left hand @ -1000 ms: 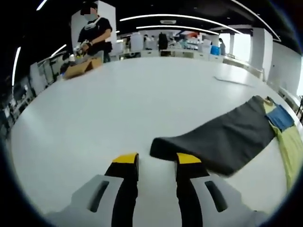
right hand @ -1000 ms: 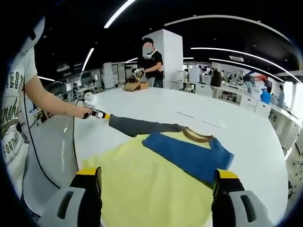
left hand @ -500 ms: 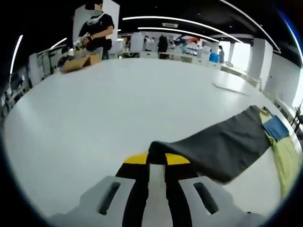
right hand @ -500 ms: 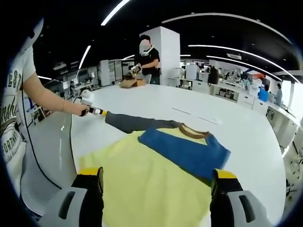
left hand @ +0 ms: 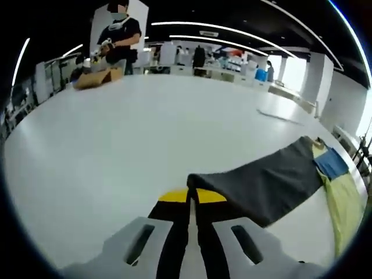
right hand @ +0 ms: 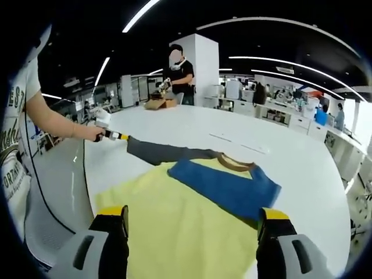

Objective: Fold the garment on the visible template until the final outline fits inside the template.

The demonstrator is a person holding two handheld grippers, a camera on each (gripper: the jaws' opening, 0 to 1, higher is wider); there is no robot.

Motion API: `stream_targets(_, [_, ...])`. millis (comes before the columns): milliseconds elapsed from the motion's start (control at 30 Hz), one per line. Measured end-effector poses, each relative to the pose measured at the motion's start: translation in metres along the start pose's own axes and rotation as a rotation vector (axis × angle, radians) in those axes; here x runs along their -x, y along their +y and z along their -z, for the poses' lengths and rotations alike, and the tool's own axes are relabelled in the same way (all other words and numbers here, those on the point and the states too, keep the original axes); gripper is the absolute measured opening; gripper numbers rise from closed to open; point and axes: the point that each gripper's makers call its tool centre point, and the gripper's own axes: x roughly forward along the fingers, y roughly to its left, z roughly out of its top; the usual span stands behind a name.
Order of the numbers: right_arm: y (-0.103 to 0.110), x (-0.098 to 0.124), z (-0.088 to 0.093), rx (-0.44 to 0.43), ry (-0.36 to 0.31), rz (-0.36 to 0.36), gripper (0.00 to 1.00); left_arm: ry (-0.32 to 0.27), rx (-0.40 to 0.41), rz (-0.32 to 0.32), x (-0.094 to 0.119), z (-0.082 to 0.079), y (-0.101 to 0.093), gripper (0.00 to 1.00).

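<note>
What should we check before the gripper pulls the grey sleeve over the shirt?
1. Left gripper shut on the grey sleeve cuff: ok.
2. Right gripper open, holding nothing: ok.
3. Sleeve stretched out flat on the white table: ok.
4. Yellow shirt body lying flat: ok.
5. Blue sleeve already folded across the shirt: ok.
6. Template outline under the shirt: cannot tell.

A white tabletop (right hand: 302, 168) carries a shirt (right hand: 192, 215), spread flat. A cardboard box (left hand: 99, 77) sits at its far edge.
</note>
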Motion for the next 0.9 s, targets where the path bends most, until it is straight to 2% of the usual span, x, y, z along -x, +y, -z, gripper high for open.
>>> stream_targets(400, [0.002,0.004,-0.004,0.017,-0.018,-0.003,0.91,-0.042,-0.033,0.029,0.018,-0.024,-0.012,0.0])
stream_targets(633, [0.001,0.007,-0.003,0.019,-0.023,0.004,0.91,-0.027,-0.033,0.017,0.023,-0.024,-0.005,0.0])
stream_targets(900, [0.001,0.01,-0.001,0.015,-0.027,0.009,0.9,0.031,-0.101,-0.028,0.021,-0.019,0.003,0.0])
